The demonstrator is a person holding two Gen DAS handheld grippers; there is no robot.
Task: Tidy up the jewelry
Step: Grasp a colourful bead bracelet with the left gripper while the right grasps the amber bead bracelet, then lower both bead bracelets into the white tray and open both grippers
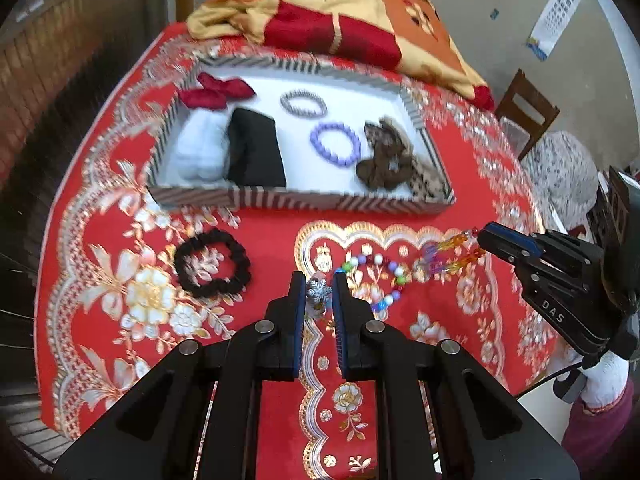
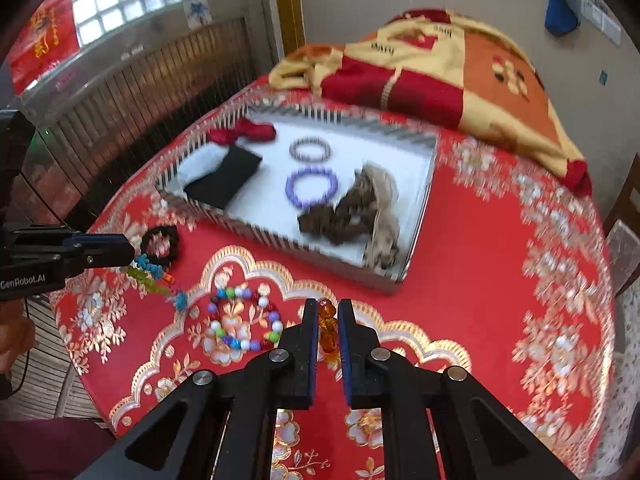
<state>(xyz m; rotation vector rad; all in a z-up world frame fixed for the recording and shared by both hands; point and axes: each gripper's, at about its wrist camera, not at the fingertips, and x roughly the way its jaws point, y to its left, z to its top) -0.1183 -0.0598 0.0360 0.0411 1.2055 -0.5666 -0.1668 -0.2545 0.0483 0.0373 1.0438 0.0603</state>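
Note:
My left gripper (image 1: pixel 319 281) is shut on a bead strand with a silver snowflake charm (image 1: pixel 319 293). In the right wrist view that strand (image 2: pixel 154 277) dangles blue and green from the left gripper (image 2: pixel 129 252), above the cloth. My right gripper (image 2: pixel 328 306) is shut on an amber and multicoloured crystal strand (image 2: pixel 327 322), which the left wrist view shows hanging (image 1: pixel 450 249) from the right gripper (image 1: pixel 486 237). A round-bead bracelet (image 1: pixel 376 276) (image 2: pixel 244 320) and a black scrunchie (image 1: pixel 212 264) (image 2: pixel 160 244) lie on the red cloth. Behind them stands the striped tray (image 1: pixel 304 199) (image 2: pixel 280 241).
In the tray lie a purple bead bracelet (image 1: pixel 335 144), a silver bracelet (image 1: pixel 303 104), a brown scrunchie (image 1: pixel 384 164), a black pouch (image 1: pixel 256 148), a white pad (image 1: pixel 200 148) and a red bow (image 1: pixel 216 90). A folded blanket (image 1: pixel 360 20) covers the far table edge. A wooden chair (image 1: pixel 524 108) stands right.

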